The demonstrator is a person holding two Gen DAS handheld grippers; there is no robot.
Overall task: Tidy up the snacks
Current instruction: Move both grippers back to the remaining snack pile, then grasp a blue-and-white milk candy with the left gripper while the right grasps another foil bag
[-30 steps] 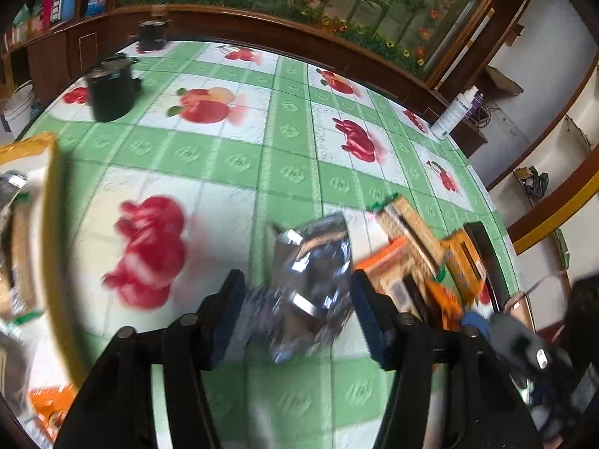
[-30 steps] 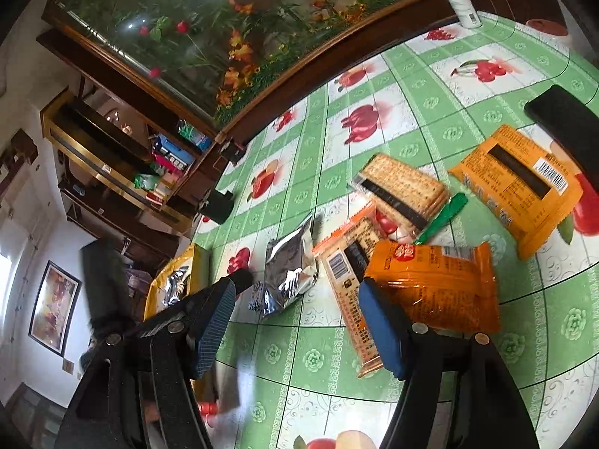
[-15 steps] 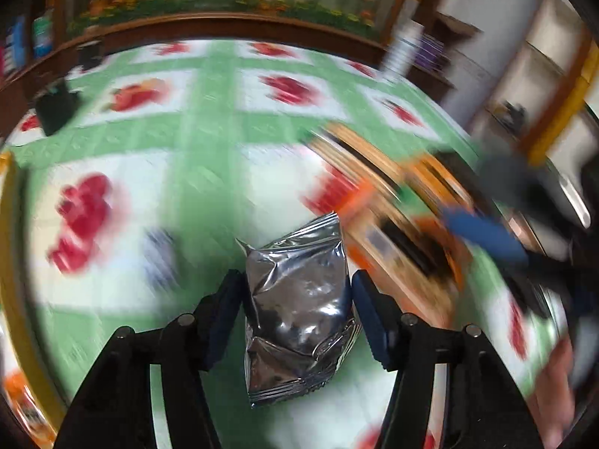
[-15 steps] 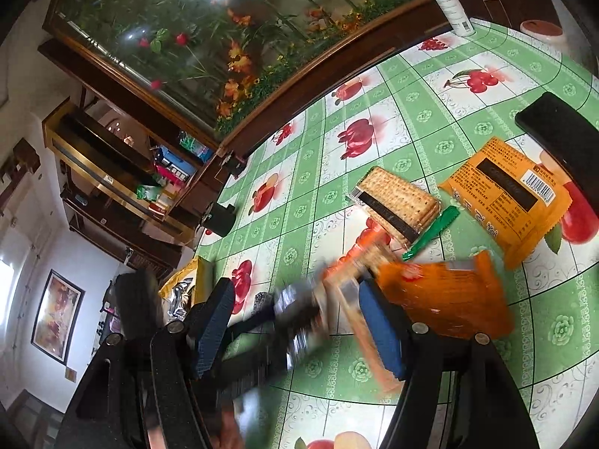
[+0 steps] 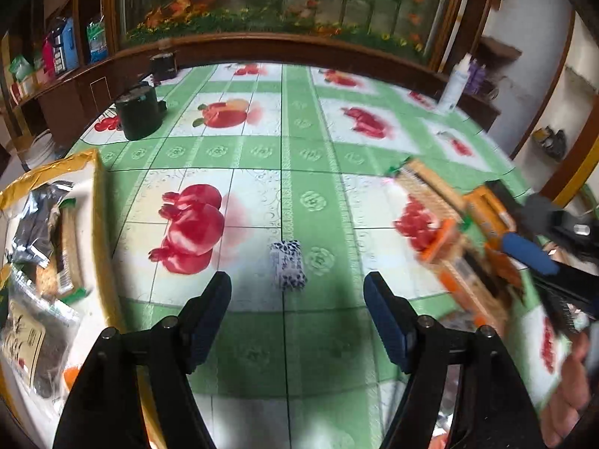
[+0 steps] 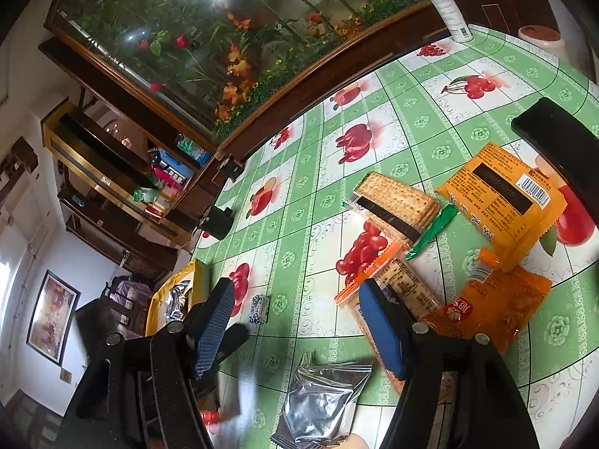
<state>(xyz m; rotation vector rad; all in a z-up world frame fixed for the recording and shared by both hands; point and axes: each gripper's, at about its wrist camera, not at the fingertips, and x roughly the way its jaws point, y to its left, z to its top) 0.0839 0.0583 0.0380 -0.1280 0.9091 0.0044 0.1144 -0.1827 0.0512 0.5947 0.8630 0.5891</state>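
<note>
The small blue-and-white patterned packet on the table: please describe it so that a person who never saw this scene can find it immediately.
Start at the yellow-rimmed tray of snacks at the table's left edge, then cross the big red fruit print beside it. On the green stripe just past that print lies the small packet, alone. It is white with dark blue specks and far smaller than the orange and cracker packs further right.
</note>
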